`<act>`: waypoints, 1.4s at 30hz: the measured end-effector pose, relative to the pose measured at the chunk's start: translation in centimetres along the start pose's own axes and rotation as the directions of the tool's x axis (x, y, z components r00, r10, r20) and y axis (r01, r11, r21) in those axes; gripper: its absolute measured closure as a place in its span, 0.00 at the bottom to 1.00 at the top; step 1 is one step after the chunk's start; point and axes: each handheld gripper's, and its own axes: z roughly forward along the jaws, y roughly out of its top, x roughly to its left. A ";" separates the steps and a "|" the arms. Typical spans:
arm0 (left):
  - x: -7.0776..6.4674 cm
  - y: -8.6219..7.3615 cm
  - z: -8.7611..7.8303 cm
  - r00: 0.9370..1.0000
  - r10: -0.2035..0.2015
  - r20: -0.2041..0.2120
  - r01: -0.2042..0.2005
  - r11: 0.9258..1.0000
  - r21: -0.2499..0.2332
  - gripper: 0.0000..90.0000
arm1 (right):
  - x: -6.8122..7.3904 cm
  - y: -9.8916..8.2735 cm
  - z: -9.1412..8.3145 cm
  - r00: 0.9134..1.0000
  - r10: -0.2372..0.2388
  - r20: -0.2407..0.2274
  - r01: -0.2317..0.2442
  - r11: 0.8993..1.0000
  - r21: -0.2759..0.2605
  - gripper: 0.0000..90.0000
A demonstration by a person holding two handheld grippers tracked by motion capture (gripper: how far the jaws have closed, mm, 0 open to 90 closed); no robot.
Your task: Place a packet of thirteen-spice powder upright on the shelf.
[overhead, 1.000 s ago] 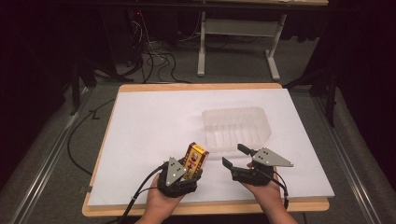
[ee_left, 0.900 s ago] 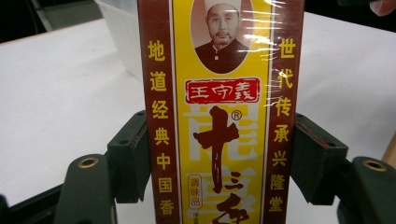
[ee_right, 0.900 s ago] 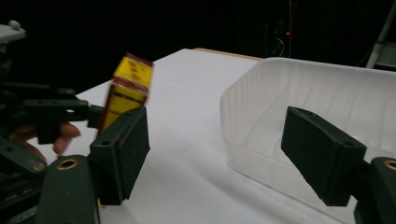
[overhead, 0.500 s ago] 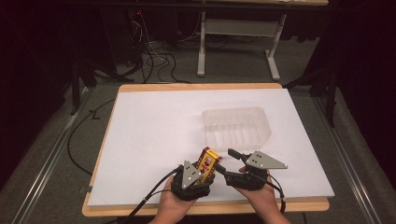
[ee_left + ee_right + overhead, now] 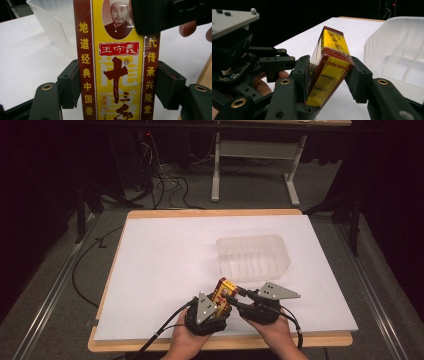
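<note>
A yellow and red spice box (image 5: 223,292) with Chinese print is held just above the table's near edge. In the left gripper view the box (image 5: 117,75) stands upright between my left gripper's (image 5: 116,85) jaws, which press on its two narrow sides. My right gripper (image 5: 329,72) has come in from the right, and its jaws touch the box (image 5: 332,57) near its upper end on both sides. In the high view the left gripper (image 5: 220,302) and right gripper (image 5: 231,296) meet at the box. One right jaw covers the box's top right corner in the left gripper view.
An empty clear plastic tray (image 5: 252,257) with a ribbed bottom sits on the white sheet (image 5: 165,260) just beyond the grippers, right of centre. The wooden table edge (image 5: 220,344) lies under the person's hands. Cables (image 5: 165,180) and a desk frame (image 5: 250,150) are on the floor behind.
The left gripper carried the box to the right toward the right gripper. The right gripper moved left and its jaws have come onto the box's upper end.
</note>
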 end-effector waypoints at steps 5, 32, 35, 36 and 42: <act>0.0 0.0 0.1 1.000 0.003 -0.001 -0.003 1.000 0.003 0.36 | -0.1 0.2 -0.1 0.999 0.031 -0.031 -0.031 0.999 0.009 0.72; 3.0 -0.2 -0.8 0.999 -0.042 -0.021 0.042 0.999 -0.010 0.26 | -2.3 0.6 -2.6 0.990 -0.034 0.140 0.038 0.999 -0.025 0.76; 3.7 -0.3 -1.0 0.998 -0.048 -0.037 0.048 0.999 -0.019 0.27 | -2.6 0.6 -3.0 0.985 -0.042 0.165 0.047 0.999 -0.026 0.76; 3.9 -0.3 -1.2 0.998 -0.047 -0.040 0.047 0.999 -0.018 0.27 | -2.8 0.5 -3.1 0.984 -0.048 0.172 0.053 0.998 -0.027 0.76; 5.4 -0.3 -1.9 0.997 -0.060 -0.052 0.059 0.998 -0.026 0.29 | -3.5 0.5 -3.9 0.976 -0.048 0.211 0.057 0.998 -0.034 0.76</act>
